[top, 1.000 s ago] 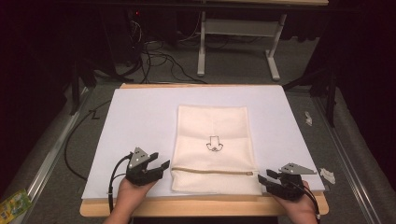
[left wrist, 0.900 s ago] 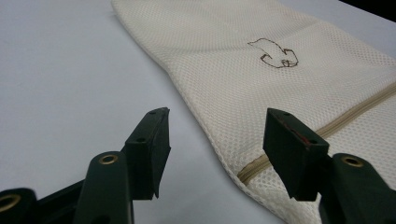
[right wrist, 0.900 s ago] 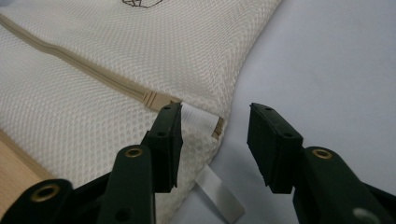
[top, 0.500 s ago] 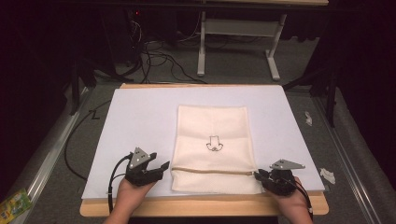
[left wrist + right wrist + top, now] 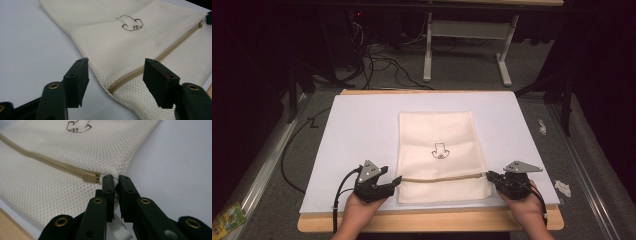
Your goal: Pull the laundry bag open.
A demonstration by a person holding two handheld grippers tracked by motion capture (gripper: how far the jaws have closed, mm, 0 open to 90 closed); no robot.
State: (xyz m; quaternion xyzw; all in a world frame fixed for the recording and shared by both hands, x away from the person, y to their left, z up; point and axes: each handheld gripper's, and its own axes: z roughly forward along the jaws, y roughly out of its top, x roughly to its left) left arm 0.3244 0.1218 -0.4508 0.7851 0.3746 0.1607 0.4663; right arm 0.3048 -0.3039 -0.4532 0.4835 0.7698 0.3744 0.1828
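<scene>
Right tool (image 5: 490,176) has slid in from the worktop's edge over the last second and now sits tight against the near right corner of the cream mesh zip-up laundry bag (image 5: 439,145), while the left tool (image 5: 395,180) stays parked where it was. From the right gripper view, the right tool (image 5: 116,185) has its jaws drawn narrow, almost together, and they look to be pinching a bit of white tab or fabric at the bag's (image 5: 75,152) corner, though the grip point is partly hidden so I can't be sure what exactly is caught. Just to the left of those jaws lies the tan zipper slider (image 5: 89,177), at the end of the tan zipper (image 5: 42,160) running away across the mesh. Over on the other side, the left tool (image 5: 116,80) is spread wide, its jaws straddling the bag's (image 5: 140,37) opposite corner, with the zipper's (image 5: 155,60) far end lying between them and nothing gripped. Beyond both tools the bag lies flat on the white sheet (image 5: 357,130) covering the wooden worktop (image 5: 437,222), a small dark outline drawing (image 5: 440,151) at its middle. A hand (image 5: 357,212) holds the left tool, another hand (image 5: 524,205) the right.
</scene>
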